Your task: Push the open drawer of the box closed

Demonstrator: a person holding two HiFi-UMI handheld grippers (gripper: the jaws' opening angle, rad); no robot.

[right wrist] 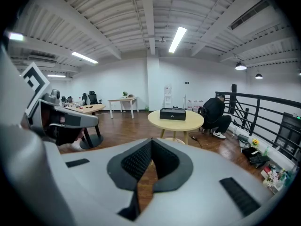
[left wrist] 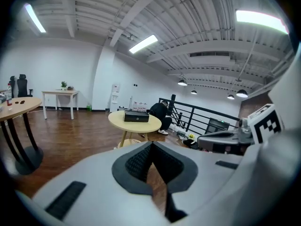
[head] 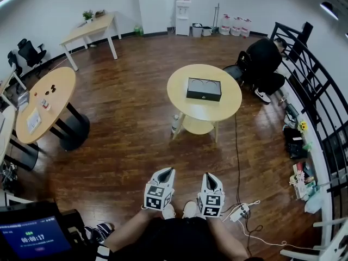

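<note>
blue screen (head: 33,237) at lower left, white digits 00:00:17, smaller line above them unreadable

The left gripper (left wrist: 151,146) has its two jaws touching at the tips, with nothing between them. Well ahead, a black box (left wrist: 137,116) sits on a round yellow table (left wrist: 134,124). The box looks too small to tell if its drawer is out. A person in dark clothes (left wrist: 159,111) is just behind the table. The right gripper (left wrist: 204,141) shows at the right.
</note>
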